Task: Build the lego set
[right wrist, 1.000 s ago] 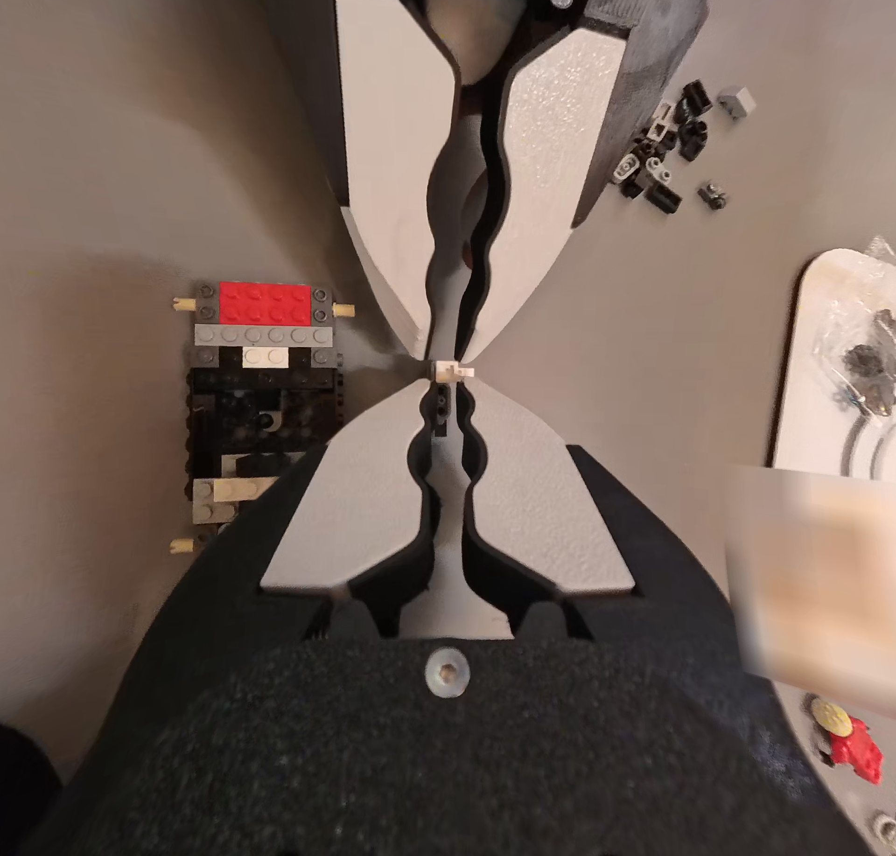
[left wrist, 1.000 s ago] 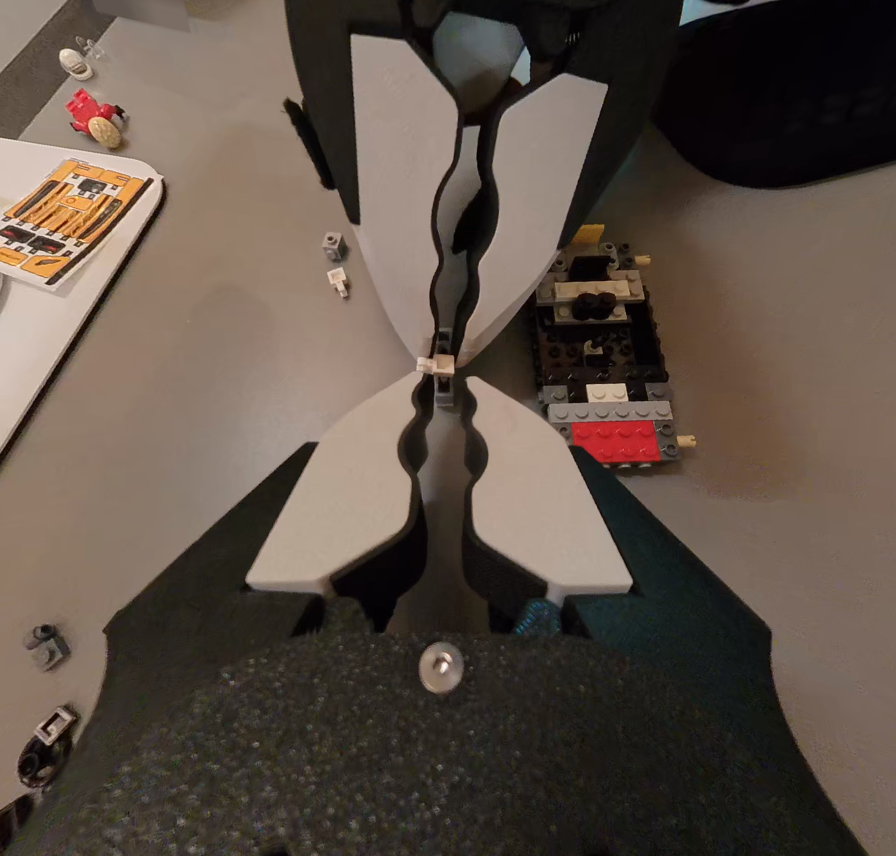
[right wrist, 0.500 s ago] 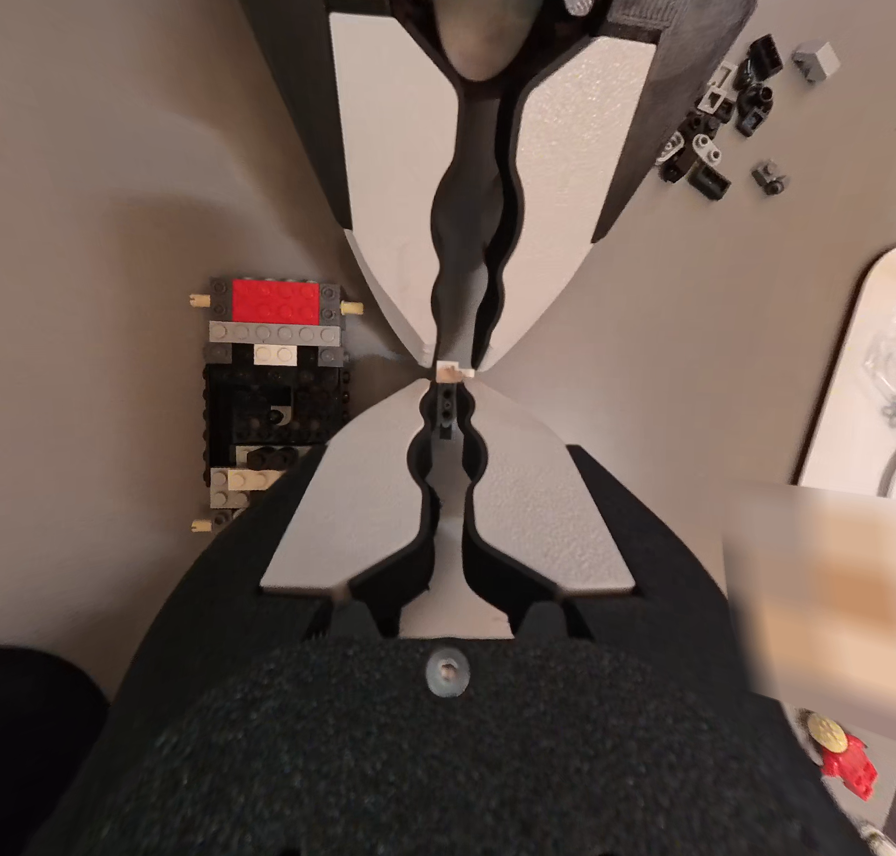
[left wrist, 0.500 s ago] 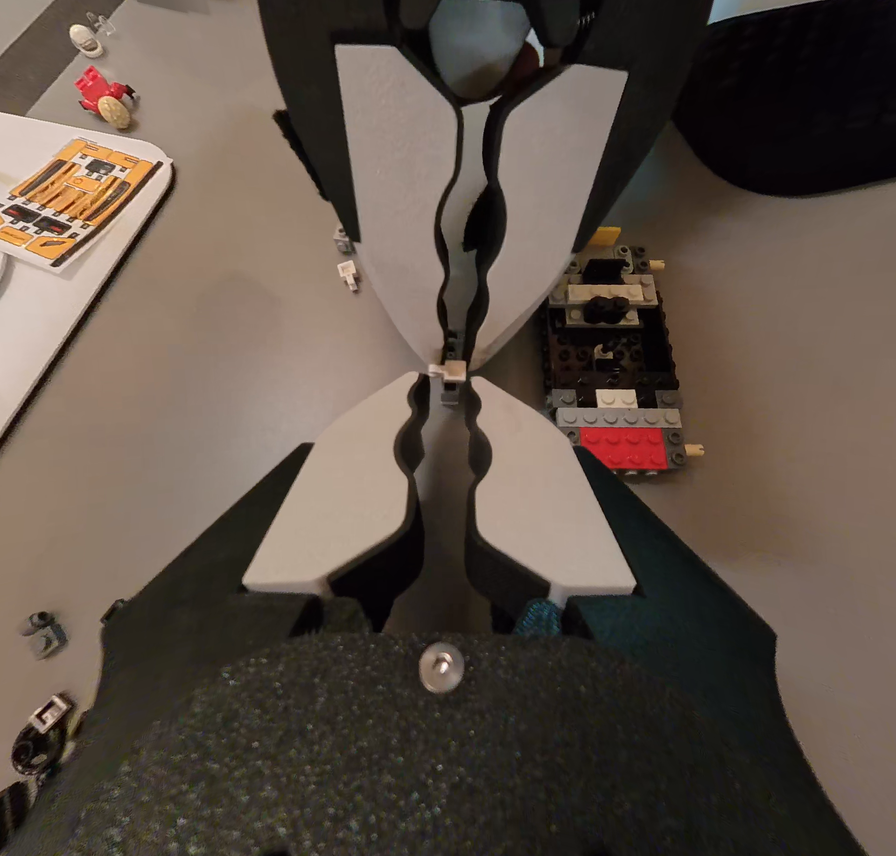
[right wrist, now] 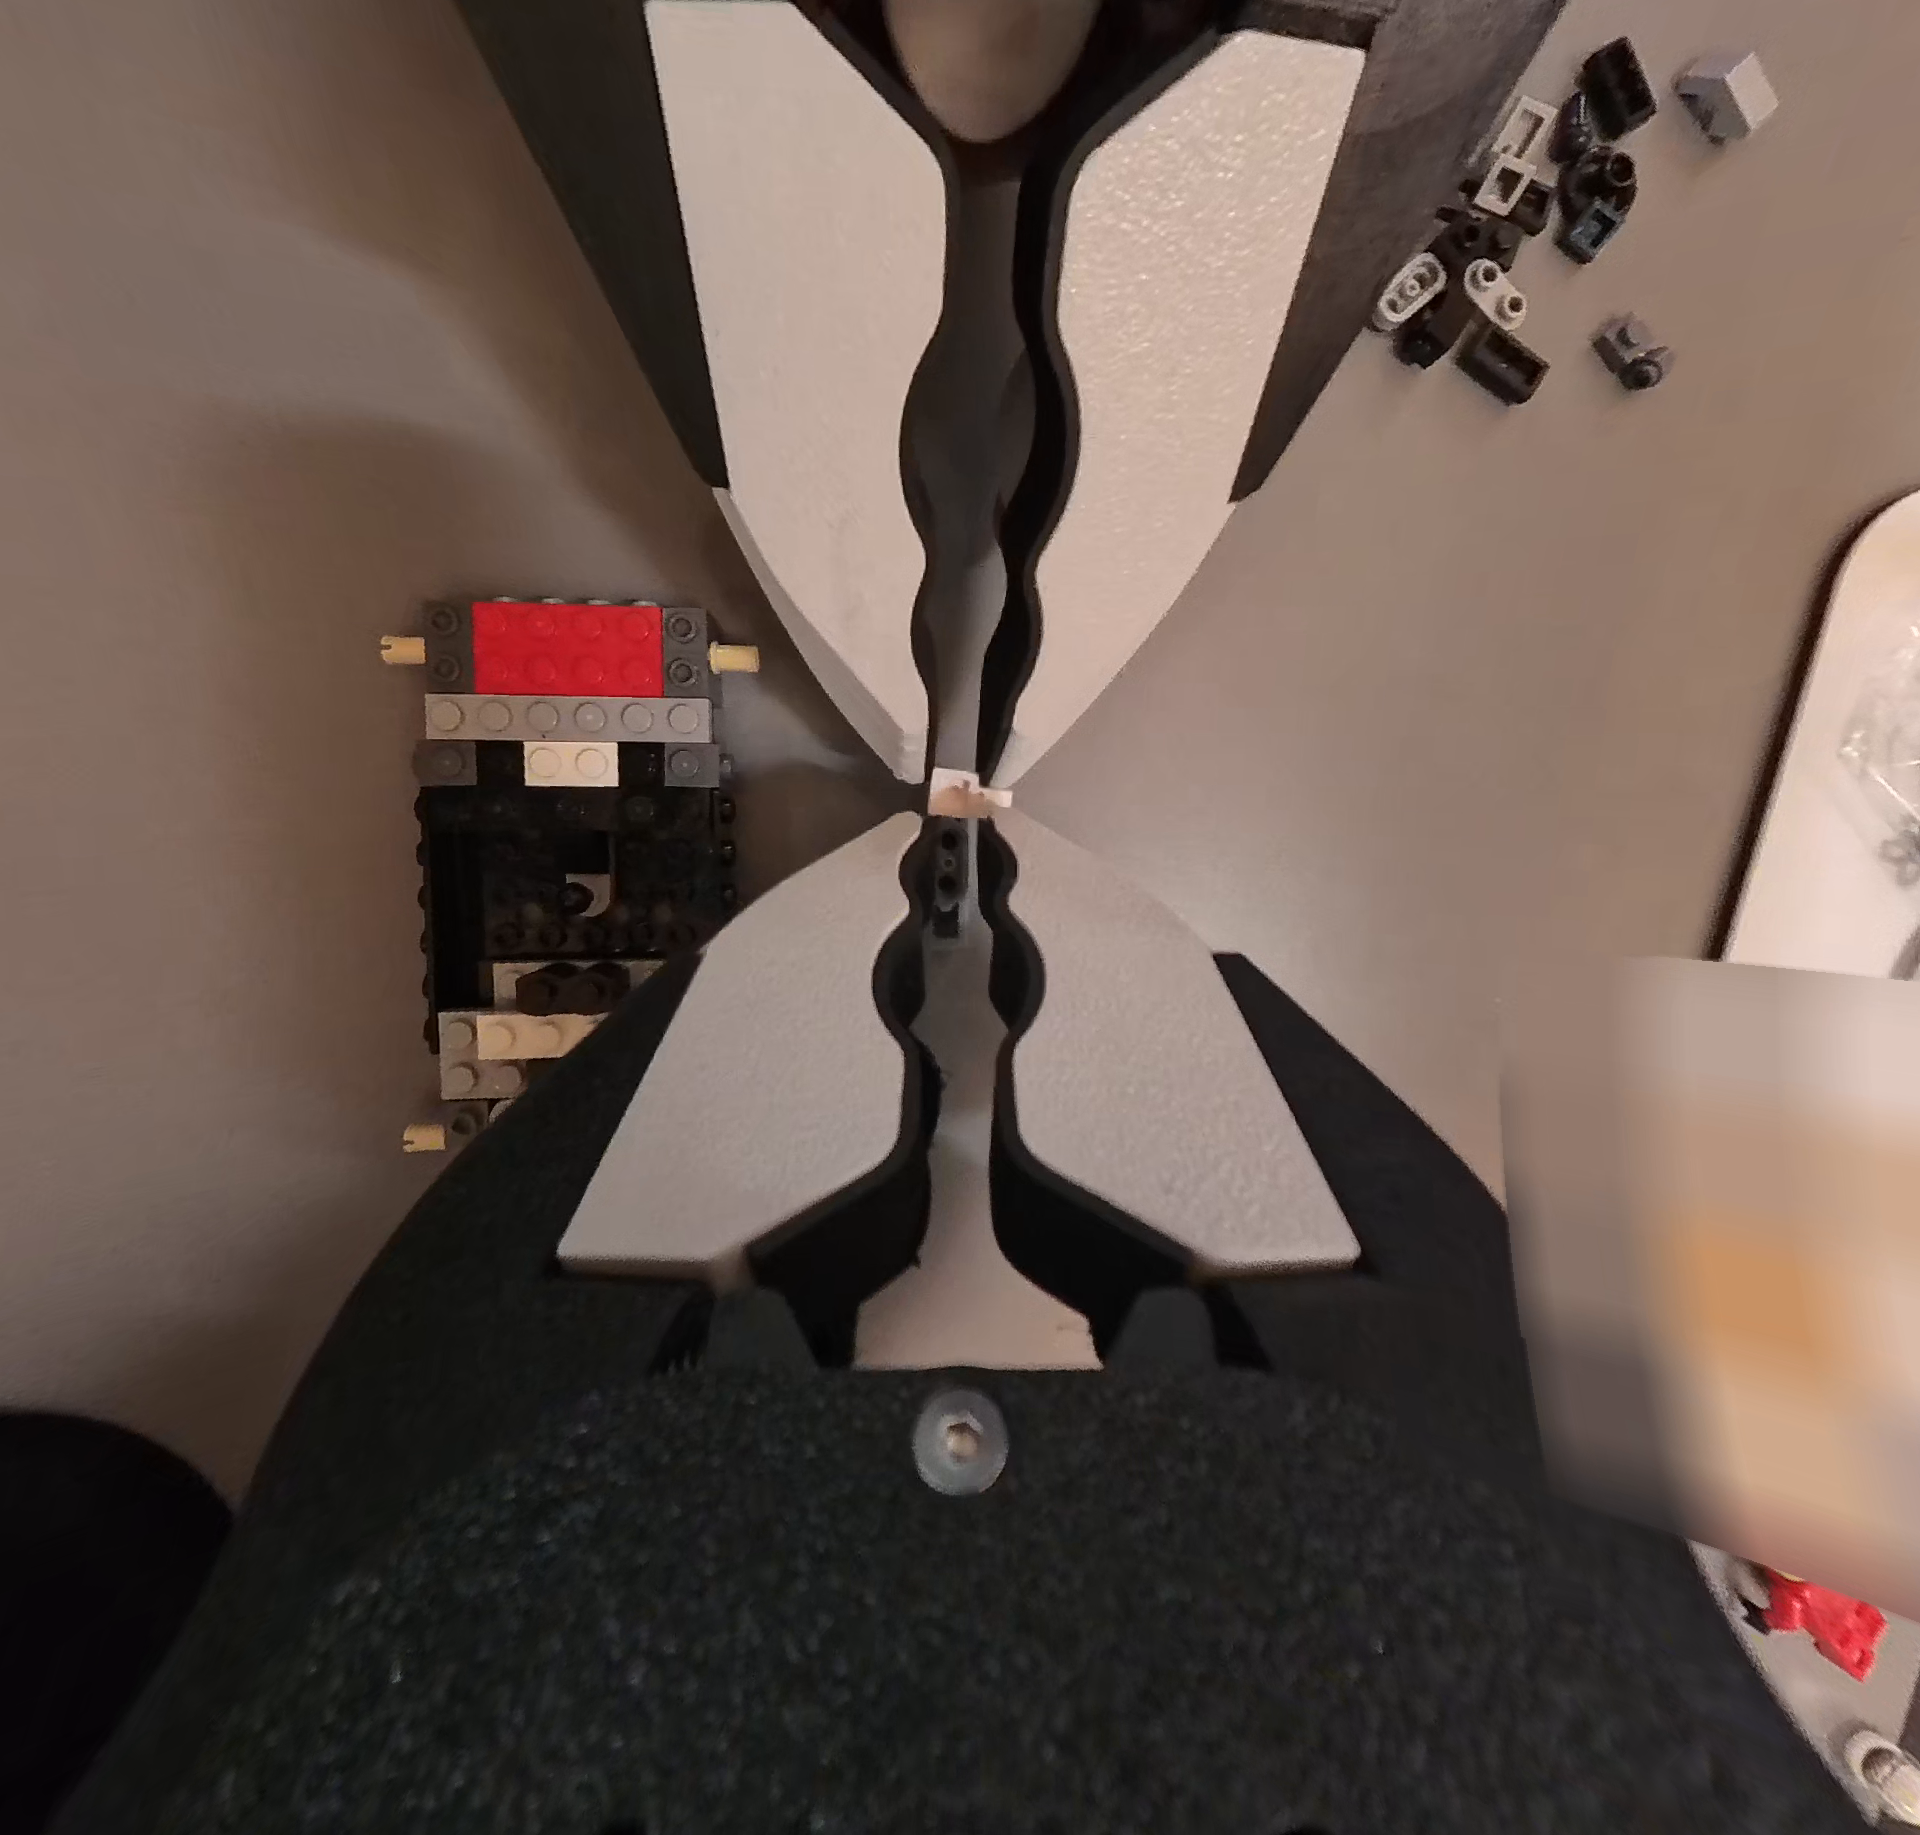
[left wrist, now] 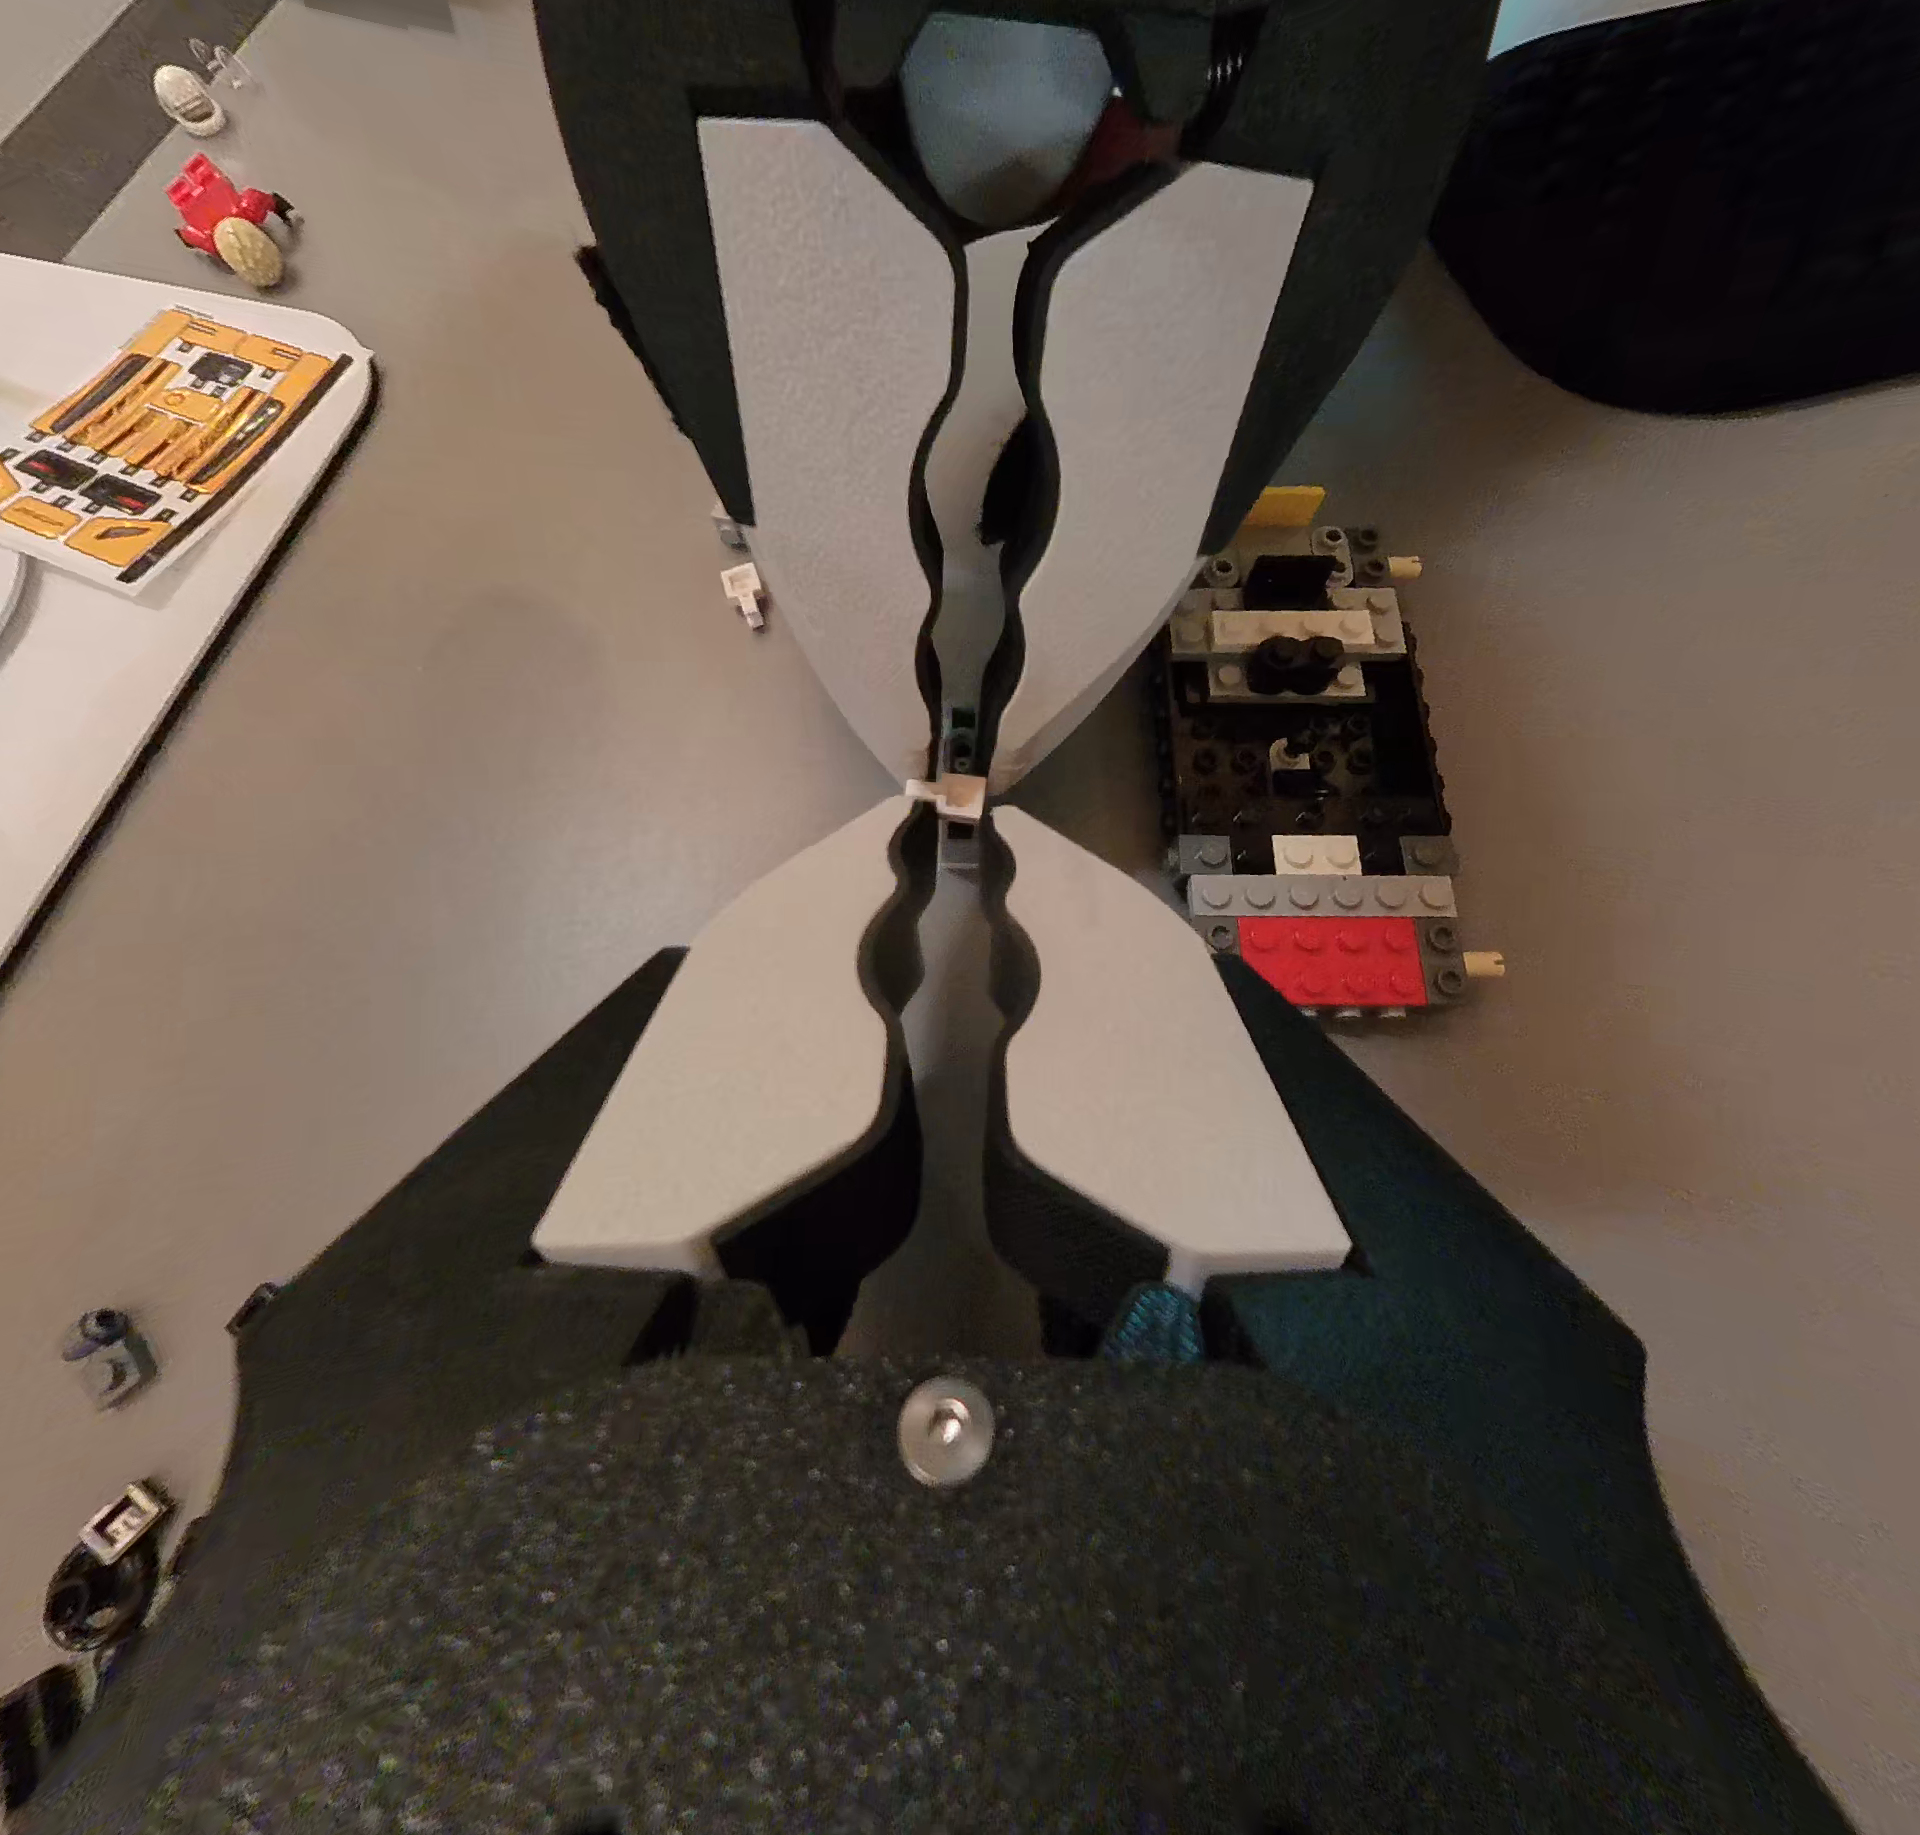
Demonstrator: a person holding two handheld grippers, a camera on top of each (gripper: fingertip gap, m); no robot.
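The grey desk [left wrist: 436, 850] is the biggest thing here, and it carries a white board with a sheet of orange stickers [left wrist: 156, 445] on it. Next in size is the half-built car [left wrist: 1314, 788], black with a red plate at one end, lying flat on the desk just beside the 2 tools. The left tool [left wrist: 951, 835] and the right tool [right wrist: 956, 829] point at each other, tip to tip, up in the air above the desk. The right tool is closed tight on a thin dark bar with holes [right wrist: 948, 876]. The left tool looks closed too, but I cannot tell for sure what it holds; the bar may reach in between its tips. A tiny white clip piece [left wrist: 948, 796] sits right where the tips meet, on the bar. These pieces look hard, light and slippery, so I think they should be pinched on their flat sides. Loose small pieces [right wrist: 1507, 258] lie well apart on the desk.
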